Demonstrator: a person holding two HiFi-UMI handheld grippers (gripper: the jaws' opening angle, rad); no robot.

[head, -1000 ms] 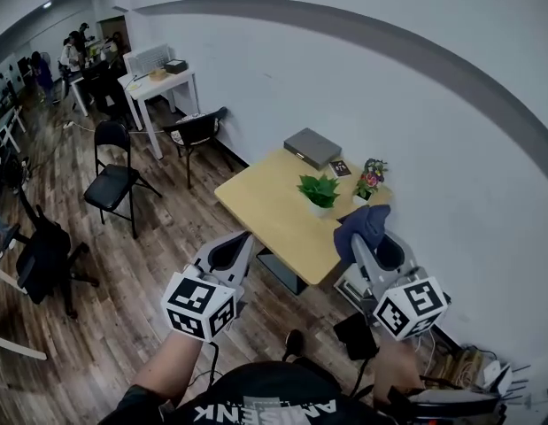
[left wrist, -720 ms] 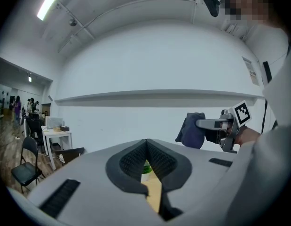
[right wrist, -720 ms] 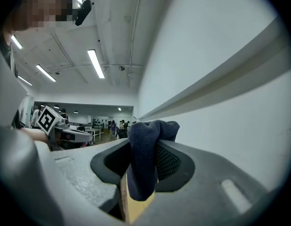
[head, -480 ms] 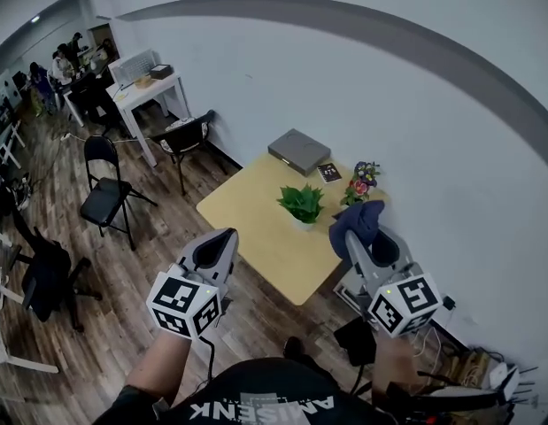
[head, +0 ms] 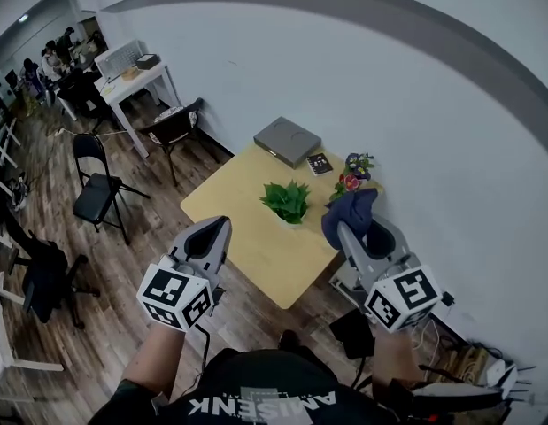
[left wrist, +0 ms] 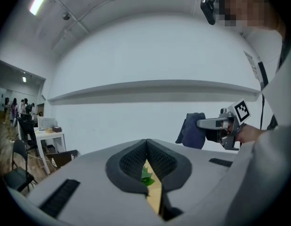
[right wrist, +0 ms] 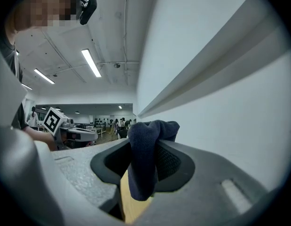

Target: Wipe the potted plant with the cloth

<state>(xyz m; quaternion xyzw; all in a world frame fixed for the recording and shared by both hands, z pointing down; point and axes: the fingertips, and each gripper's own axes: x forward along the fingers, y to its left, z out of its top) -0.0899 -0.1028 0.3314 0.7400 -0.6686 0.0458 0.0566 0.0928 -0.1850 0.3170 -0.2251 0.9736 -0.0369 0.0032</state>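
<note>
A green potted plant (head: pixel 287 201) stands in a white pot near the middle of a yellow wooden table (head: pixel 229 220). A dark blue cloth (head: pixel 349 215) hangs from my right gripper (head: pixel 343 230), which is shut on it and held above the table's near right corner. The same cloth (right wrist: pixel 144 159) fills the jaws in the right gripper view. My left gripper (head: pixel 222 226) is shut and empty, hovering short of the table's near left edge. Between its closed jaws the left gripper view shows a sliver of the plant (left wrist: pixel 146 176); the cloth (left wrist: pixel 192 131) appears off to the right.
A grey box (head: pixel 288 141), a small dark card (head: pixel 319 163) and a small pot of flowers (head: pixel 349 174) sit at the table's far side against the white wall. Folding chairs (head: pixel 98 184) and a white desk (head: pixel 132 80) stand at left on the wood floor. People are far back left.
Both grippers have moved forward toward the table, the right one carrying the cloth. The table and plant now lie nearer beneath them in the head view.
</note>
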